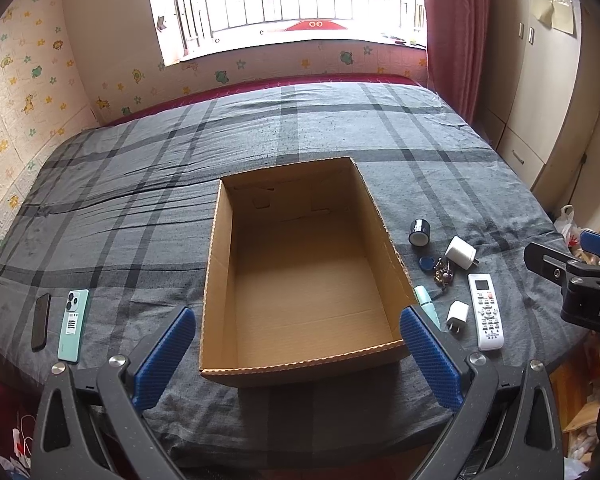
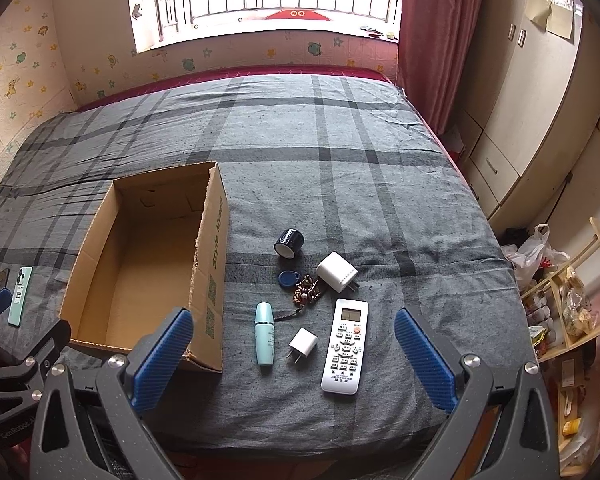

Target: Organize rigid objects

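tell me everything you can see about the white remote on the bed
The white remote is a long, slim plastic handset lying flat and face up on the grey plaid bedsheet. A small display sits at its far end, an orange button below it, then rows of small buttons. It lies right of the small white charger, touching nothing but the sheet.

My left gripper [image 1: 296, 340] and right gripper [image 2: 292, 344] look alike: speckled dark grey arms, silver round screws at the pivots, ribbed blue pads [image 2: 162, 354] lining each finger.
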Available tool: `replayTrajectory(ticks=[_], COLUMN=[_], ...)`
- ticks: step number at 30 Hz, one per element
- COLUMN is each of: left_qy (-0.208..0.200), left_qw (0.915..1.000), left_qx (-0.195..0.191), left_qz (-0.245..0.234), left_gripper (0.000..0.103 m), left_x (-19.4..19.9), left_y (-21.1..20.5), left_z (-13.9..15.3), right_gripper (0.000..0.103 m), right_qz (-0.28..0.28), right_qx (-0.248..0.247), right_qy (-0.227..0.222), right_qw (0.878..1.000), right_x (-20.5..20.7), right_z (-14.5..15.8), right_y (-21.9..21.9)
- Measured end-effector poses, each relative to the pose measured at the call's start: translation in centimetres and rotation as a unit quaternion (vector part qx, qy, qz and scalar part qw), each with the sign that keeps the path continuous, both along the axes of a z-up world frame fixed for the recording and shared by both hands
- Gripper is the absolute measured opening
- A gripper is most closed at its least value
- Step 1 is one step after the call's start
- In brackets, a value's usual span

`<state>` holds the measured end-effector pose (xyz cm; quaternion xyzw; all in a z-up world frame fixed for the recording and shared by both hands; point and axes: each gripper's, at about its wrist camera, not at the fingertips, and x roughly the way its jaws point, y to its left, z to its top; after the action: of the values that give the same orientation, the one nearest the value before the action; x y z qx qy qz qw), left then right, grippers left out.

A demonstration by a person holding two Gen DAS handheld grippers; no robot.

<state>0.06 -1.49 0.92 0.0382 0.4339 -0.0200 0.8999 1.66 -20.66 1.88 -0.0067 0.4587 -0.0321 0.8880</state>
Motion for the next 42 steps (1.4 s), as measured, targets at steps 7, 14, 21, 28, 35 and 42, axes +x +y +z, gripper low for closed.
replayTrajectory(ticks=[7, 14, 21, 28, 35, 42], left_qy=[0.001, -0.001, -0.001, 0.003, 0.005, 0.002], left_qw=[1.0000, 1.0000, 1.0000, 1.0000, 0.9999, 0.9999], left_qx=[-0.003, -0.001, -0.002, -0.003, -0.006, -0.008], left_qz=[0.003, 0.004, 0.005, 0.008, 0.009, 0.014], left_gripper=[0.103, 0.103, 0.103, 0.103, 0.103, 0.103], left_x=[0.1, 0.1, 0.1, 0.4, 0.9, 1.5], left_y=[0.3, 0.5, 0.4, 1.0, 1.4, 2.0], left_z=[-0.1, 0.0, 0.0, -0.1, -0.4, -0.3], right_gripper=[0.103, 0.103, 0.103, 0.103, 0.103, 0.103], right_qz=[0.006, 0.009, 0.010, 0.008, 0.008, 0.011], right_qx=[0.006, 0.008, 0.009, 0.008, 0.006, 0.005], right_qy=[0.002, 0.000, -0.001, 0.003, 0.004, 0.004], right_qw=[1.000, 1.000, 1.000, 1.000, 1.000, 1.000], right_x=[0.1, 0.1, 0.1, 0.4, 0.8, 1.3], right_z=[0.0, 0.0, 0.1, -0.1, -0.2, -0.3], right_y=[0.4, 0.4, 0.7, 0.7, 0.8, 0.9])
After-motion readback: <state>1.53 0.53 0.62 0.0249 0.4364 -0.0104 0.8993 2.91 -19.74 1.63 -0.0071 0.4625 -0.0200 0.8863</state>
